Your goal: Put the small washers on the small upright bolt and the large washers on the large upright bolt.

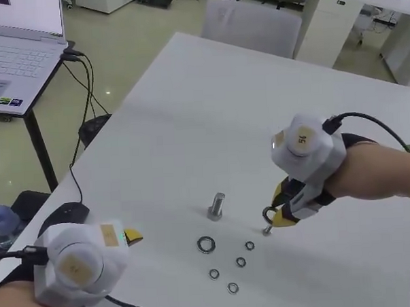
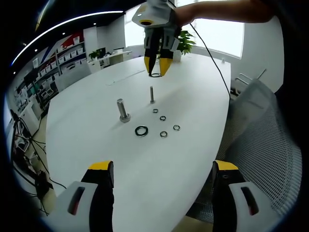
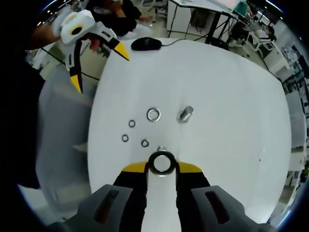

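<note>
The large bolt (image 1: 217,206) (image 2: 122,110) (image 3: 185,113) stands head-down on the white table (image 1: 210,126). To its right is the thin small bolt (image 1: 267,229) (image 2: 151,94). My right gripper (image 1: 279,218) (image 2: 155,67) (image 3: 161,168) is shut on a large washer (image 2: 155,74) (image 3: 161,162), held just above the small bolt. A second large washer (image 1: 206,244) (image 2: 141,130) (image 3: 153,114) lies flat in front of the large bolt. Several small washers (image 1: 241,262) (image 2: 163,117) (image 3: 132,123) lie scattered beside it. My left gripper (image 1: 143,275) (image 2: 162,166) (image 3: 99,67) is open and empty at the table's near left.
A laptop (image 1: 16,39) sits on a side stand at the far left, with cables hanging down. A black mouse (image 1: 65,214) lies near the table's left edge. A grey chair (image 1: 254,22) stands at the far side, and a mesh chair (image 2: 260,135) is beside the table.
</note>
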`<state>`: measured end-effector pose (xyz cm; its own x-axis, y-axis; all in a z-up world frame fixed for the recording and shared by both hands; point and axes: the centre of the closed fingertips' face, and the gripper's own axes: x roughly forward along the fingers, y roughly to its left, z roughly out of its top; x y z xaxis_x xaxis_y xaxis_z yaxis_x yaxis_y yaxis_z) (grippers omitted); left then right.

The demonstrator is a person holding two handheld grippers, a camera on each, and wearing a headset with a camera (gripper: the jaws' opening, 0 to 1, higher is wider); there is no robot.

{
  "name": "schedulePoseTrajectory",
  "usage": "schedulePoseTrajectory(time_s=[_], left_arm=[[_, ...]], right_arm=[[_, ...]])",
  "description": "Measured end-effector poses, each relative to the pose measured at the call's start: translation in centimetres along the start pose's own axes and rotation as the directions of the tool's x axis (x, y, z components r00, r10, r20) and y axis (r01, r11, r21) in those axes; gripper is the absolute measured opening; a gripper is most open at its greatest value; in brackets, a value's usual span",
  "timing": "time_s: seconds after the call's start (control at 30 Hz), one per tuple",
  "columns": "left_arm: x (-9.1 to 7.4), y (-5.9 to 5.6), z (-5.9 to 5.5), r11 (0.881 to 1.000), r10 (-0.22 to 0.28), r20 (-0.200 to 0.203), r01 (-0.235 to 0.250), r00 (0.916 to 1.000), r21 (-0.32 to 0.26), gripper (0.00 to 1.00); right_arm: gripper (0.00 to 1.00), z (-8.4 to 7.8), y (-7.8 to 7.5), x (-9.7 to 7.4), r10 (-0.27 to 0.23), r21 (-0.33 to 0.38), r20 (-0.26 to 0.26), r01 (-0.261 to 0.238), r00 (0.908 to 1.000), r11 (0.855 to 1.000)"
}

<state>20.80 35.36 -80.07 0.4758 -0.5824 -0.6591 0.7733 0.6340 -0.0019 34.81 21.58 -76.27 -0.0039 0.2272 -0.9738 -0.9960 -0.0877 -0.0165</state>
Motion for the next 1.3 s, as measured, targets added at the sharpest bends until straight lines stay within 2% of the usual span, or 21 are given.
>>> schedulePoseTrajectory(time_s=[0.2, 0.57, 0.9, 1.13, 1.3], left_arm=[[0.1, 0.0, -0.3, 1.000, 0.002, -0.006, -0.002, 1.0000, -0.003, 0.84], [0.5, 0.1, -0.5, 1.000, -0.002, -0.008, 0.002, 1.0000, -0.017, 0.82], [0.6, 0.6, -0.5, 1.000, 0.004, -0.002, -0.004, 1.0000, -0.026, 0.82], [0.6, 0.8, -0.5, 0.999, 0.012, 0.004, -0.012, 0.9999, -0.043, 0.85], [0.7, 0.8, -0.7, 0.999, 0.011, 0.004, -0.011, 0.9999, -0.051, 0.87]], right_arm=[[0.22, 1.3, -1.1, 0.4, -0.003, 0.012, 0.014, 0.003, 0.9999, 1.000], [0.22, 3.5, -2.9, 1.9, -0.010, -0.004, 0.010, 0.010, 0.9999, 1.000], [0.22, 5.3, -4.3, 3.3, -0.014, -0.018, 0.013, 0.014, 0.9998, 1.000], [0.22, 6.2, -4.0, 4.0, -0.013, -0.029, 0.006, 0.013, 0.9999, 0.999], [0.22, 6.7, -4.5, 4.8, -0.013, -0.042, -0.003, 0.013, 0.9999, 0.999]])
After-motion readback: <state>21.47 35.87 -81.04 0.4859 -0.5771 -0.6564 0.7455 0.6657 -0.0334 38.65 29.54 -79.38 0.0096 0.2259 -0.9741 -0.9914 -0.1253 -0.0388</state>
